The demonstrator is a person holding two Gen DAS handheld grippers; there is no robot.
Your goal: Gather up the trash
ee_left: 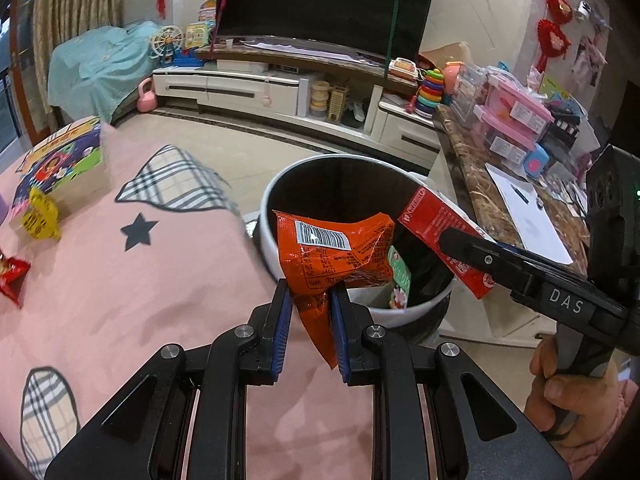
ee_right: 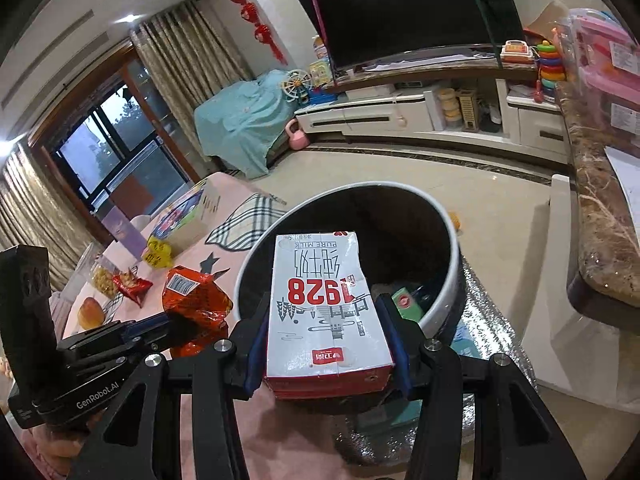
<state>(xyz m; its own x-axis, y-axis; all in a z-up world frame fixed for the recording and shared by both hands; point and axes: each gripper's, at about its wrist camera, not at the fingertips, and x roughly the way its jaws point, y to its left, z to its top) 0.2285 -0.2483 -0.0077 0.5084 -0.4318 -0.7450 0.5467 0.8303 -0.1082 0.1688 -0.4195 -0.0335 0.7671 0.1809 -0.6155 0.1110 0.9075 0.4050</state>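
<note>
My left gripper (ee_left: 310, 300) is shut on an orange snack wrapper (ee_left: 340, 252), which hangs over the near rim of a white waste bin (ee_left: 272, 236) with a dark inside. My right gripper (ee_right: 325, 320) is shut on a red and white milk carton (ee_right: 324, 312), held flat above the bin (ee_right: 448, 280). In the left wrist view the carton (ee_left: 436, 232) and the right gripper (ee_left: 464, 246) reach in from the right over the bin. The right wrist view shows the left gripper (ee_right: 176, 328) with the wrapper (ee_right: 196, 304) at lower left. A green packet (ee_right: 408, 300) lies inside the bin.
A pink cloth with stars (ee_left: 140, 280) covers the table left of the bin. On it lie a colourful box (ee_left: 60, 160), a yellow wrapper (ee_left: 40, 216) and a red snack bag (ee_left: 12, 276). A marble counter (ee_left: 480, 184) with boxes stands right. A TV cabinet (ee_left: 280, 88) lines the far wall.
</note>
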